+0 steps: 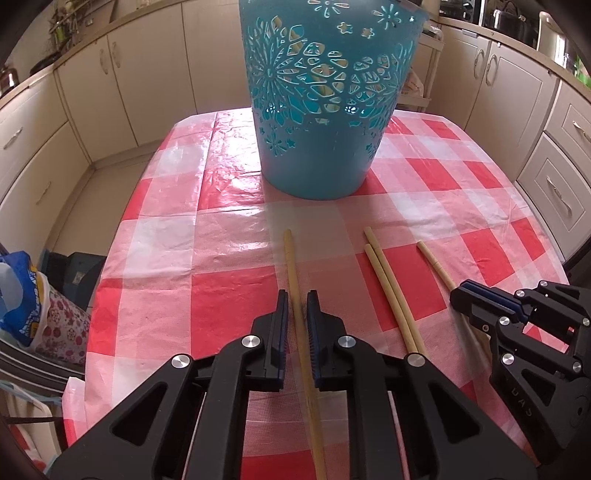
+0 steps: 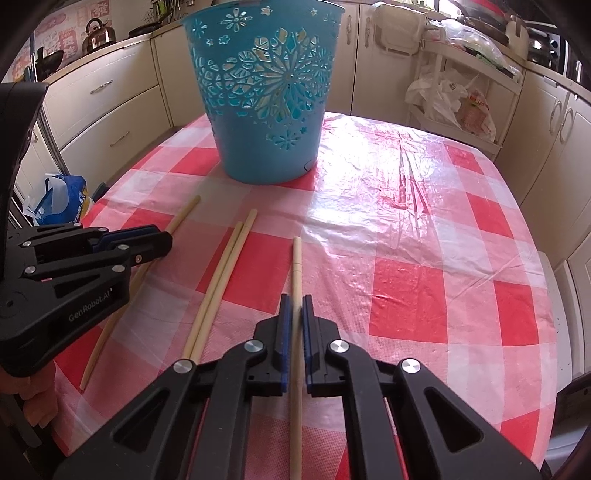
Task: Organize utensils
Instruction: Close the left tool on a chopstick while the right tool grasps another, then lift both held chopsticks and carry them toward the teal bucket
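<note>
Four chopsticks lie on the checked worktop (image 2: pixel 406 258) before the teal cut-out basket (image 2: pixel 266 103): the left claw (image 1: pixel 297 321) is clamped on the leftmost chopstick (image 1: pixel 293 280), the right claw (image 2: pixel 296 325) on the rightmost chopstick (image 2: pixel 296 266), and a loose pair (image 2: pixel 225 269) sits between. This looks like the pick-up step. Next, each needs lifting clear, tipping upright and carrying over the basket's rim.

1. A home kitchen: cream cabinets (image 1: pixel 92 92) with metal handles line the walls.
2. A kettle (image 2: pixel 98 35) and a pot (image 1: pixel 509 18) stand on the worktop.
3. A checked plastic tablecloth (image 2: pixel 424 221) covers the table.
</note>
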Motion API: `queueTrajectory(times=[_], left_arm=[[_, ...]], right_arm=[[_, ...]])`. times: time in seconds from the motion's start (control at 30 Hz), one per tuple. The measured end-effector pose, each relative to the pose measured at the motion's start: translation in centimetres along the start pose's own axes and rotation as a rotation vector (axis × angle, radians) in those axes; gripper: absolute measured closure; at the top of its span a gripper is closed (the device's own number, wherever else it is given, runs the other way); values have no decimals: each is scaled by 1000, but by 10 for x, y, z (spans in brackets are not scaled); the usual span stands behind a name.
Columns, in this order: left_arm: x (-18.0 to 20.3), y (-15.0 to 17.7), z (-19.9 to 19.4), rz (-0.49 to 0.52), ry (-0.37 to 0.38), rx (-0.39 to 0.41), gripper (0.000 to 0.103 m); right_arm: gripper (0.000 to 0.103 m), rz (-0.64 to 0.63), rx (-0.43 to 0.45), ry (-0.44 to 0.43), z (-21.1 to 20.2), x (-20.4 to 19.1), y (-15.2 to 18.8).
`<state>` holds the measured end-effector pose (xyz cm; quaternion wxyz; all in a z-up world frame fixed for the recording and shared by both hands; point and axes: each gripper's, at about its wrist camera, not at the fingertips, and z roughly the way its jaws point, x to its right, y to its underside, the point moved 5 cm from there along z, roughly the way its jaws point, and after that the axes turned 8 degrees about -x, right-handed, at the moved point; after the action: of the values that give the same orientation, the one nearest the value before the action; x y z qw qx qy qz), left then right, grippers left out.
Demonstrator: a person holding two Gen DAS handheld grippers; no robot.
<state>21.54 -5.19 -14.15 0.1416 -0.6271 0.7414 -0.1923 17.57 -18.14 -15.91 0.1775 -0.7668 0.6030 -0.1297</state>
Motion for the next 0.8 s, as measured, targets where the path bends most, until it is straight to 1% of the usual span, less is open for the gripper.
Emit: queueTrajectory(times=[0.07, 0.1, 0.17, 0.23, 0.27, 0.4, 0.53, 0.6, 0.63, 0.67, 0.7, 0.73, 0.8], left_arm=[[-1, 1, -1, -9, 12, 3, 98], [-2, 1, -1, -12, 15, 5, 98], [-2, 3, -3, -14, 17, 15, 98], [-2, 4, -5, -10, 18, 19, 98], [-2, 5, -5, -8, 17, 20, 98], [-3, 5, -4, -9, 21, 13, 98], [-3, 6, -4, -7, 17, 9, 98], [-2, 5, -4, -6, 13, 6, 97], [-2, 5, -4, -3, 11, 5, 97], [-2, 5, -4, -2, 11, 5, 96], [-1, 5, -4, 0, 11, 5, 94], [0, 4, -4, 3, 11, 5, 93], [2, 4, -4, 9, 11, 6, 88]], right_arm=[[97, -1, 2, 5, 0, -1, 0], [97, 5, 2, 0, 0, 0, 0], [97, 37, 2, -31, 0, 6, 0], [97, 88, 3, -81, 0, 12, 1], [97, 90, 3, -83, 0, 13, 1], [97, 70, 0, -52, -1, 10, 0], [96, 19, -8, -8, -1, 3, -1], [96, 6, -17, 0, -1, 3, -1], [94, 2, -21, 6, 0, 3, -2], [84, -1, -22, 21, 0, 3, -2], [77, -2, -20, 50, 0, 5, -2], [69, -2, -15, 75, -1, 7, -2], [68, 19, -15, 43, 0, 12, -1]])
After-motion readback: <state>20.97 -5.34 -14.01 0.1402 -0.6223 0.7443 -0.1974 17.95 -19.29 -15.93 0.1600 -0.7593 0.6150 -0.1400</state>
